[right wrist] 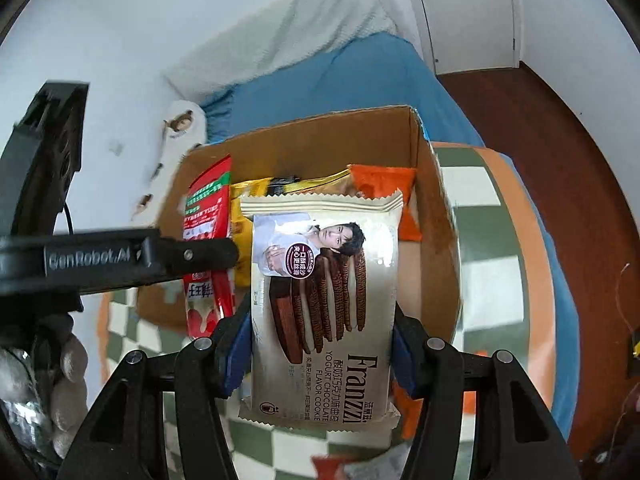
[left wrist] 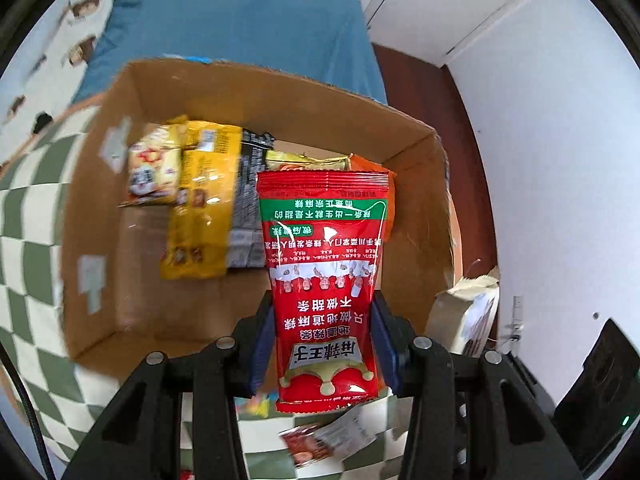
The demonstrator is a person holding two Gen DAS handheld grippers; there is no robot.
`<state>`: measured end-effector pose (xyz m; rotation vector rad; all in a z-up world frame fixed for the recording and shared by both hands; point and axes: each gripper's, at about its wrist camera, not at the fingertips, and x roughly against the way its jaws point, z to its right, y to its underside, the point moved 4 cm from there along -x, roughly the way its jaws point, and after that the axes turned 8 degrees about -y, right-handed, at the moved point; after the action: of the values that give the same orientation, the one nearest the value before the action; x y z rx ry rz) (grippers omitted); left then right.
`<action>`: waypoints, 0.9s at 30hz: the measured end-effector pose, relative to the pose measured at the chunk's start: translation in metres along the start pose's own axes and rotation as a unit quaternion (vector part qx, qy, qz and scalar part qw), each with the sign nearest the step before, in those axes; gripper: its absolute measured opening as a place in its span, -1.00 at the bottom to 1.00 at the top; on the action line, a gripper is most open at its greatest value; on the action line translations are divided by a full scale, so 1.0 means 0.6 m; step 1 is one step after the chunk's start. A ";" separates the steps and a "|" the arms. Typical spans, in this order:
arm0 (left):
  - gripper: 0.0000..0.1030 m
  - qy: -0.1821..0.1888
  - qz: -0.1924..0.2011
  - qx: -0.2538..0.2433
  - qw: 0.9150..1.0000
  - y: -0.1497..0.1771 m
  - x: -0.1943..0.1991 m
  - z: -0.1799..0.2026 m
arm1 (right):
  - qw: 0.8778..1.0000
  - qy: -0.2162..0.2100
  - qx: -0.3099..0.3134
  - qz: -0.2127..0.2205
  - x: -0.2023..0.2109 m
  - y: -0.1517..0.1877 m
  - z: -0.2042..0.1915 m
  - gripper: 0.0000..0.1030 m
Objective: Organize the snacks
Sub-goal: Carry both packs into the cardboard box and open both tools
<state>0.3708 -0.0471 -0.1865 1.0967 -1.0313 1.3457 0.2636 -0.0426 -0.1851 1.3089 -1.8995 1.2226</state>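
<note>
My left gripper (left wrist: 323,336) is shut on a red snack packet (left wrist: 324,280) and holds it over the near edge of an open cardboard box (left wrist: 100,240). My right gripper (right wrist: 322,344) is shut on a cream Franzzi cookie packet (right wrist: 324,312), held over the same box (right wrist: 436,264). The box holds yellow packets (left wrist: 200,200), a black packet (left wrist: 248,216) and an orange packet (right wrist: 380,184). The left gripper and its red packet (right wrist: 208,248) show at the left of the right wrist view.
The box sits on a green-and-white checkered cloth (left wrist: 28,248) beside a blue bed (left wrist: 240,28). Loose packets lie on the cloth near me (left wrist: 328,440). A cream packet (left wrist: 468,312) stands right of the box. White wall and dark wood floor (right wrist: 560,160) lie to the right.
</note>
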 end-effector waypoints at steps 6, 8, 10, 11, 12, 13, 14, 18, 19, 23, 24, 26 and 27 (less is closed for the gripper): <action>-0.19 0.003 -0.040 0.000 0.999 -0.034 -0.073 0.015 | 0.999 0.031 0.002 -0.036 -0.068 -0.041 0.028 0.18; -0.19 0.002 -0.050 0.000 0.999 -0.035 -0.091 0.018 | 0.998 0.037 0.001 -0.045 -0.086 -0.045 0.037 0.18; -0.19 0.002 -0.061 0.004 0.998 -0.036 -0.107 0.019 | 0.998 0.042 -0.003 -0.054 -0.104 -0.048 0.048 0.18; -0.14 0.002 -0.064 0.005 0.998 -0.036 -0.113 0.019 | 0.997 0.044 -0.003 -0.058 -0.111 -0.047 0.052 0.18; -0.14 -0.003 -0.067 0.007 0.998 -0.036 -0.117 0.019 | 0.997 0.043 -0.006 -0.068 -0.120 -0.048 0.056 0.21; -0.14 -0.008 -0.070 0.008 0.998 -0.035 -0.120 0.020 | 0.996 0.044 -0.011 -0.075 -0.128 -0.045 0.062 0.23; -0.08 -0.012 -0.070 0.006 0.997 -0.036 -0.124 0.021 | 0.995 0.050 -0.015 -0.079 -0.136 -0.045 0.068 0.41; 0.69 -0.028 -0.057 -0.015 0.998 -0.046 -0.127 0.028 | 0.993 0.067 -0.012 -0.092 -0.153 -0.042 0.082 0.73; 0.69 -0.033 -0.049 -0.020 0.998 -0.048 -0.124 0.031 | 0.993 0.066 -0.010 -0.096 -0.155 -0.041 0.082 0.73; 0.69 -0.034 -0.036 -0.025 0.998 -0.047 -0.112 0.035 | 0.992 0.075 -0.002 -0.100 -0.162 -0.041 0.079 0.80; 0.69 -0.042 -0.031 -0.028 0.998 -0.047 -0.107 0.035 | 0.992 0.076 -0.001 -0.100 -0.164 -0.041 0.079 0.81; 0.69 -0.049 -0.018 -0.029 0.998 -0.042 -0.092 0.031 | 0.992 0.074 -0.003 -0.098 -0.164 -0.041 0.079 0.82; 0.69 -0.052 -0.009 -0.029 0.998 -0.042 -0.085 0.030 | 0.993 0.074 -0.004 -0.096 -0.163 -0.041 0.078 0.82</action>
<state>0.3975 -0.0732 -0.2328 1.1393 -1.1276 1.2477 0.3278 -0.0441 -0.2756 1.3238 -1.6329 1.1768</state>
